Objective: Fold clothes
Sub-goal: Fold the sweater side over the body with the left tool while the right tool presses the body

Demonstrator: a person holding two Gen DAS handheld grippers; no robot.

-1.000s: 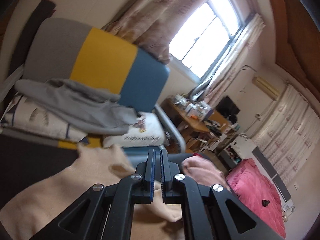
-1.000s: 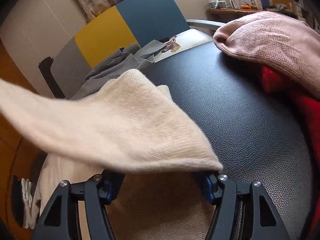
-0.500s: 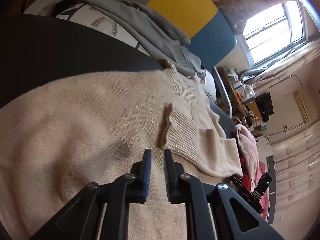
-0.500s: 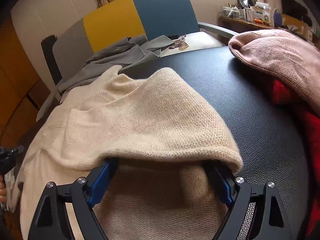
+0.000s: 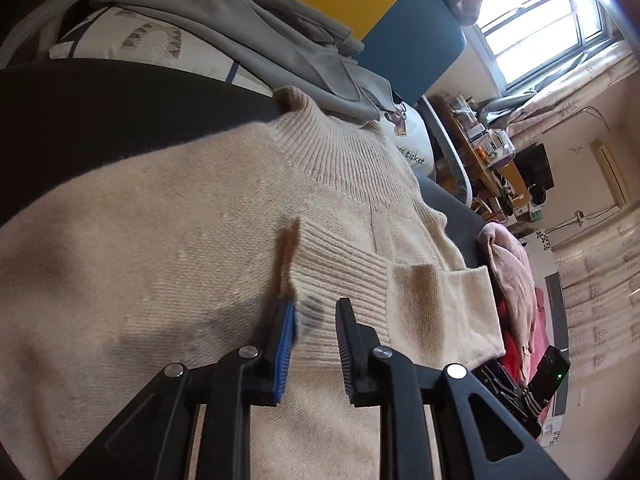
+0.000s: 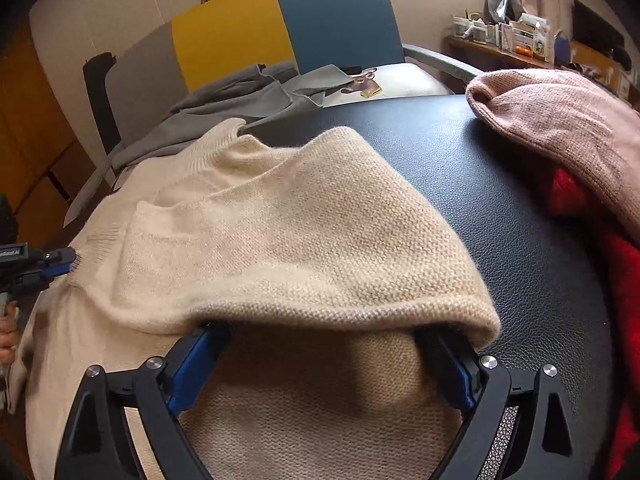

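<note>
A cream knit sweater (image 5: pixel 180 240) lies spread on the black table (image 6: pixel 500 208), its ribbed collar toward the chair. One sleeve is folded across the body, its ribbed cuff (image 5: pixel 340 276) in front of my left gripper (image 5: pixel 316 312). The left gripper is open, its jaws a little apart over the cuff's edge. My right gripper (image 6: pixel 324 332) is open wide, and a fold of the sweater (image 6: pixel 320 240) drapes over both fingertips and hides them. The left gripper shows at the left edge of the right wrist view (image 6: pixel 44 264), touching the cuff.
A pink knit garment (image 6: pixel 560 128) lies on red fabric (image 6: pixel 600 260) at the table's right. A grey garment (image 6: pixel 224 108) and a printed cushion (image 6: pixel 384 84) lie on the grey, yellow and blue chair (image 6: pixel 280 28) behind the table.
The left gripper has come down from above the table to the sleeve cuff and its jaws have parted. The sweater, lifted a second ago, now lies flat; the right gripper has held still under the fold.
</note>
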